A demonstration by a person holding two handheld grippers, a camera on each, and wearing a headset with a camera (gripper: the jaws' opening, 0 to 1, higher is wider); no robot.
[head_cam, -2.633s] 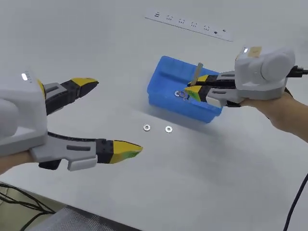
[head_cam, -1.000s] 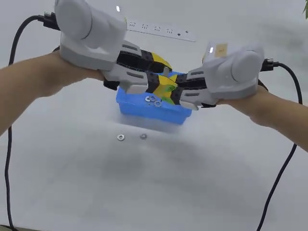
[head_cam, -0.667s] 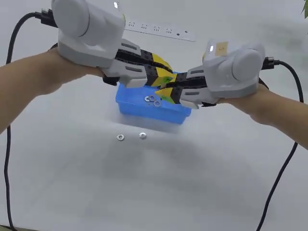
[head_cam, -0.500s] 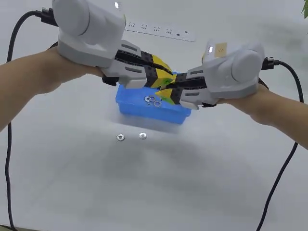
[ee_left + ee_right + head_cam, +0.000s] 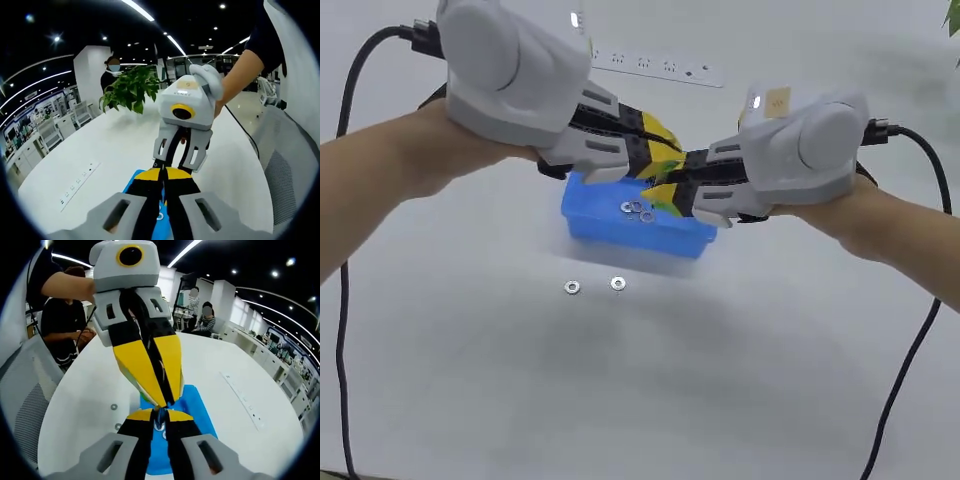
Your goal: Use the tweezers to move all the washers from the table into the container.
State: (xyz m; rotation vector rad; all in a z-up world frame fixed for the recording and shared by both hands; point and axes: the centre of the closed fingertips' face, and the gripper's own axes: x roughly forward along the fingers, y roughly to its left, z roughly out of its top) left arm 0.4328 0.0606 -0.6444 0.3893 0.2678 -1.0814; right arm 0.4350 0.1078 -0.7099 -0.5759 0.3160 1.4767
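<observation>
Evidently both grippers meet tip to tip above the container (image 5: 610, 228). The left gripper (image 5: 672, 152) comes in from the left and the right gripper (image 5: 665, 182) from the right. In the right gripper view its jaws are pinched narrow on a thin silvery sliver, probably the tweezers (image 5: 159, 419), though it is too small to be sure. The left gripper's jaws are also closed together; I cannot tell whether they grip anything. Two washers (image 5: 572, 287) (image 5: 618, 284) lie side by side on the table (image 5: 720, 380), just in front of the container on the person's side, below and left of the tips. Others lie inside the container. The next reach runs down and toward the person, slightly to the left gripper's side.
</observation>
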